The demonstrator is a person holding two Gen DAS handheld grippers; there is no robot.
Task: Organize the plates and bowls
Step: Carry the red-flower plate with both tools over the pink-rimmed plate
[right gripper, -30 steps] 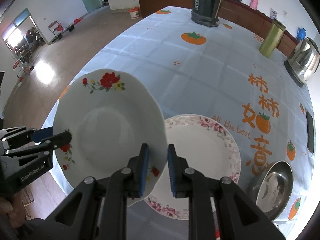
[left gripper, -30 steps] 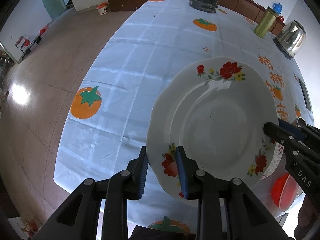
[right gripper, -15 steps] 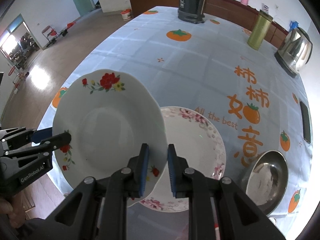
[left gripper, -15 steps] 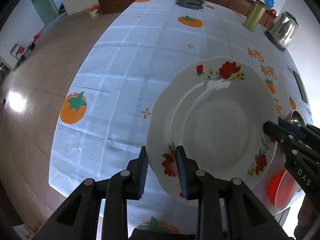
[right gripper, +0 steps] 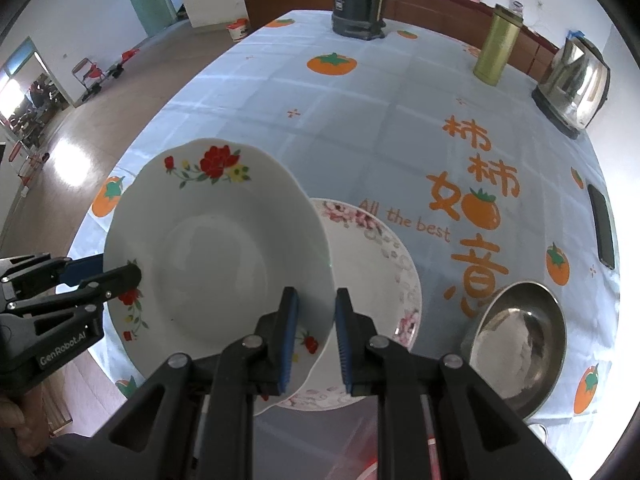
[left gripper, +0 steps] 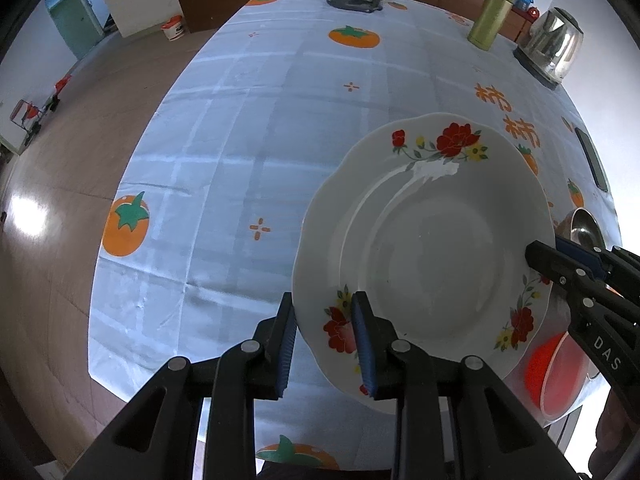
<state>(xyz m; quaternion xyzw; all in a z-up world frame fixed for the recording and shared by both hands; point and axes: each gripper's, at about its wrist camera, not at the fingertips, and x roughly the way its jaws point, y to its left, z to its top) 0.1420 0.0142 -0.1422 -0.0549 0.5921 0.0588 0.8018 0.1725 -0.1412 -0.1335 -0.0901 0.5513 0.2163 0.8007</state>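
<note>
Your tablecloth (right gripper: 384, 128), pale blue with orange persimmons, fills the scene. Above its near left part you carry the red-flowered plate (right gripper: 218, 252) clear of the cloth, overlapping the pink-rimmed plate (right gripper: 372, 272) lying beneath. Right of that sits the steel bowl (right gripper: 520, 332), and a red bowl (left gripper: 556, 372) shows near. Your left gripper (left gripper: 326, 344) grasps the red-flowered plate's near left rim; your right gripper (right gripper: 316, 336) is clenched on its near right rim.

2 plates (right gripper: 216, 248) (right gripper: 372, 264) – 2 bowls (right gripper: 520, 340) (left gripper: 556, 376), 2 kettles (right gripper: 572, 80) (right gripper: 358, 0)
</note>
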